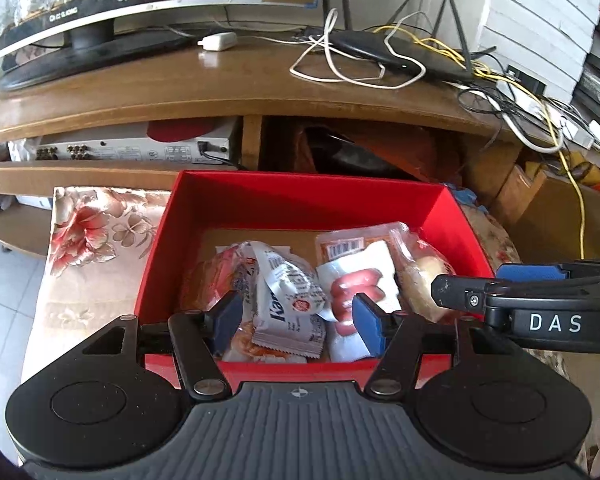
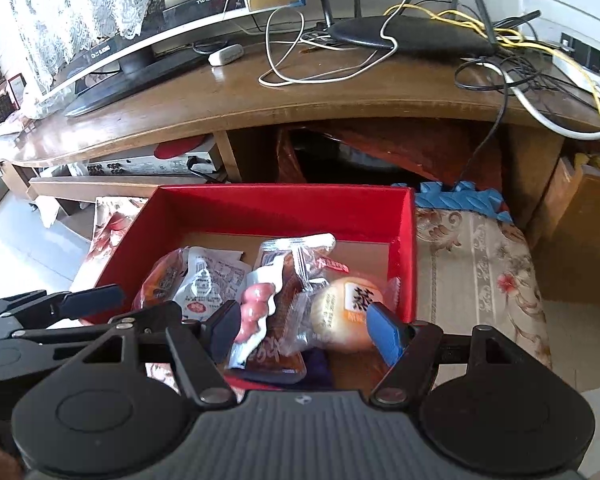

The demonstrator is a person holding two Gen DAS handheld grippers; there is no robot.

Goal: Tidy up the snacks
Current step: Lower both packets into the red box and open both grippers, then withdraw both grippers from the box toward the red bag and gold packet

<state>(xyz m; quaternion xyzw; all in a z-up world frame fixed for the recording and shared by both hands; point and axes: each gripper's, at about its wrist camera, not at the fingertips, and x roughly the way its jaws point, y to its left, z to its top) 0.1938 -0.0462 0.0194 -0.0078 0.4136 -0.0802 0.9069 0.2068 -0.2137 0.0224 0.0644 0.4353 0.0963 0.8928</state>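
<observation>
Left wrist view: the left tool (image 1: 296, 320) hangs over the near wall of the red box (image 1: 308, 200), its blue pads spread with nothing pinched. The white sachet (image 1: 288, 300) lies just past the pads, towards the box's far wall and slightly lower, its long axis running roughly along the tool's pointing line. Beside it, towards the box's right wall, sit the sausage pack (image 1: 356, 280) and a clear-wrapped bun (image 1: 424, 276). All the wrappers are crinkly, glossy film; the box is stiff card with a brown floor, standing on a floral cloth (image 1: 92, 248). The right tool (image 1: 500, 280) reaches in from the box's right side.

Right wrist view: the right tool (image 2: 304, 330) is likewise spread and empty, poised over the box's (image 2: 284, 204) near wall. The round, soft-looking bun (image 2: 340, 312) lies closest, just inside its right pad, so the right hand is nearer to it; the lumpy pink sausage pack (image 2: 256, 312) sits by the left pad. The left tool (image 2: 92, 300) sits outside the box's left wall. Beyond the box's far wall stands a polished wooden tabletop (image 2: 340, 84).
</observation>
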